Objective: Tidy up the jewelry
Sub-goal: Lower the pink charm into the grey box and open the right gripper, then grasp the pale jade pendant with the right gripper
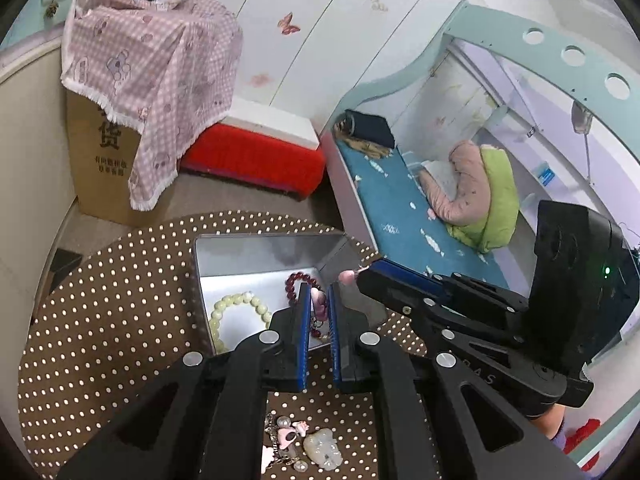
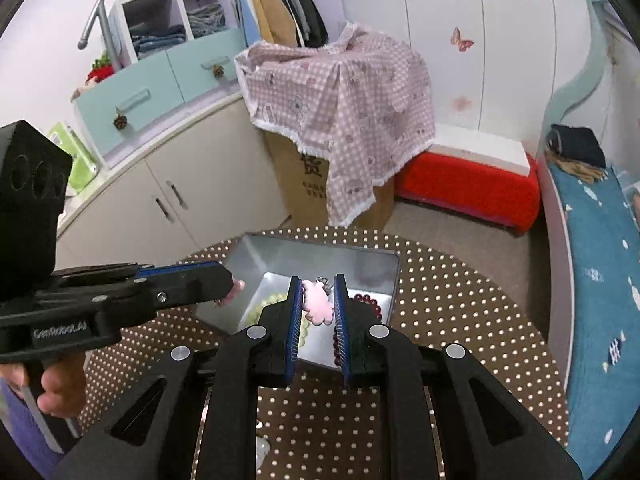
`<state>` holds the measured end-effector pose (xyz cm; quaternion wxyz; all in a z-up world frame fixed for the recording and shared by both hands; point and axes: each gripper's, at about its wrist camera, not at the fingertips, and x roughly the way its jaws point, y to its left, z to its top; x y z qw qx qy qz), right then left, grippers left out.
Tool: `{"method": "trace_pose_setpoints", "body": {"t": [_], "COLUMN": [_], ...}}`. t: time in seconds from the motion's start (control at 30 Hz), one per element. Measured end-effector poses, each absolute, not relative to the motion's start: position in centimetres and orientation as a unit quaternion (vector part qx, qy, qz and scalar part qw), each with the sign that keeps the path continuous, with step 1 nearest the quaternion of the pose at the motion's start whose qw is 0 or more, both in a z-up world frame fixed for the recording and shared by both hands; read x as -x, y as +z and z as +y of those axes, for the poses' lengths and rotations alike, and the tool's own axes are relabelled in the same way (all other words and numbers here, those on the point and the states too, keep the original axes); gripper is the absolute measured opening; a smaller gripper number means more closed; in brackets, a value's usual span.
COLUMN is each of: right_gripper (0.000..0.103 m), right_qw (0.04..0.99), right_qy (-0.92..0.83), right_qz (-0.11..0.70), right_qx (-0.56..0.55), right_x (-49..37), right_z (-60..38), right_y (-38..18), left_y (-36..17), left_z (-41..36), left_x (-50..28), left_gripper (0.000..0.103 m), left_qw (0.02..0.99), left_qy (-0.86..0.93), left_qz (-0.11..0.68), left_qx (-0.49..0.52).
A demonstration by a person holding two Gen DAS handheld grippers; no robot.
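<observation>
Pinching a small pink charm in the clamped left hand-held gripper, above the open silver metal tin on the brown dotted bench. Clamping a flat pink bear-shaped charm in the right hand-held gripper. Likely light, stiff, slippery; best gripped flat across the body.

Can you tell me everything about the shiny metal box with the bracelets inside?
The shiny silver metal box is a rectangular tin with low walls, open on top, no lid visible. It sits flat on the round brown table with white dots. Its inside is mirror-like and reflects the room. On its floor lie a pale cream bead bracelet and a dark red bead bracelet, apart from each other. Both grippers hang over it, hiding its near part.
</observation>
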<state>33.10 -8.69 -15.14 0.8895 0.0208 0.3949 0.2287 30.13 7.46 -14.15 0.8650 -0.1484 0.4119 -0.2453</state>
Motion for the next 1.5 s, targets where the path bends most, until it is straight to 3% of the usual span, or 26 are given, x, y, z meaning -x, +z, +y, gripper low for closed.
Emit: {"method": "trace_pose_setpoints", "body": {"t": [0.27, 0.3, 0.33, 0.4, 0.8, 0.9, 0.97, 1.03, 1.23, 1.5], "right_gripper": [0.016, 0.016, 0.016, 0.016, 0.018, 0.025, 0.044, 0.045, 0.045, 0.045], "right_qw": [0.881, 0.881, 0.881, 0.88, 0.88, 0.886, 0.893, 0.898, 0.901, 0.891], "right_qy": [0.23, 0.23, 0.229, 0.229, 0.229, 0.22, 0.214, 0.213, 0.214, 0.215], "right_qz": [0.413, 0.413, 0.414, 0.416, 0.416, 0.406, 0.394, 0.384, 0.377, 0.4], "right_qx": [-0.023, -0.023, -0.022, -0.023, -0.035, -0.042, -0.046, -0.04, -0.026, -0.002], "right_x": [-33.5, -33.4, -33.4, -33.4, -33.2, -32.6, -31.7, -30.7, -27.1, -22.1], "right_z": [-8.3, -8.3, -8.2, -8.2, -8.8, -9.4, -9.9, -10.1, -10.9, -9.7], "right_y": [-17.0, -17.1, -17.2, -17.4, -17.0, -16.4, -15.5, -14.7, -13.7, -16.2], "left_y": [-15.2, -15.3, -15.4, -15.6, -15.2, -14.5, -13.7, -13.0, -11.8, -14.1], "left_z": [7.2, 7.2, 7.2, 7.4, 7.9, 8.2, 8.6, 9.0, 10.1, 11.7], "left_x": [-30.6, -30.6, -30.7, -30.7, -29.4, -28.4, -27.5, -26.3, -22.1, -17.6], "left_gripper": [0.008, 0.012, 0.023, 0.03, 0.03, 0.05, 0.056, 0.064, 0.067, 0.07], "left_qw": [0.861, 0.859, 0.859, 0.861, 0.861, 0.869, 0.878, 0.886, 0.91, 0.917], "left_qy": [-0.236, -0.237, -0.232, -0.228, -0.226, -0.214, -0.208, -0.198, -0.161, -0.103], "left_qz": [0.428, 0.43, 0.432, 0.431, 0.43, 0.419, 0.404, 0.391, 0.357, 0.362], "left_qx": [0.144, 0.145, 0.146, 0.144, 0.148, 0.15, 0.152, 0.149, 0.135, 0.129]}}
